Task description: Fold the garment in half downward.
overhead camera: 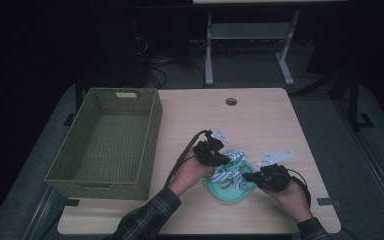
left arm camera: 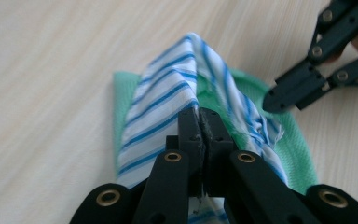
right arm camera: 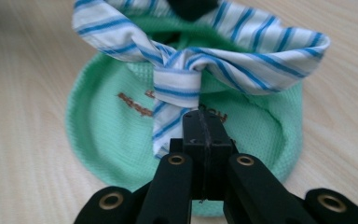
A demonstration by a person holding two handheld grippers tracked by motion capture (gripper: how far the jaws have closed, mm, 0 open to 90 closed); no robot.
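A white cloth with blue stripes (overhead camera: 234,167) lies bunched on a mint green knitted cloth (overhead camera: 230,194) on the wooden table (overhead camera: 260,120). My left gripper (overhead camera: 225,160) comes in from the left, shut on a fold of the striped cloth (left arm camera: 163,93), with green cloth (left arm camera: 303,154) underneath. My right gripper (overhead camera: 247,176) comes in from the right, shut on a hanging end of the striped cloth (right arm camera: 177,88), which is knotted or twisted over the green cloth (right arm camera: 112,135). The right gripper's closed tip (left arm camera: 272,100) also shows in the left gripper view.
A green woven basket (overhead camera: 149,150) stands with nothing in it at the table's left side. A round cable hole (overhead camera: 231,101) sits near the far edge. Behind the table is a white metal frame (overhead camera: 250,30) on a dark floor.
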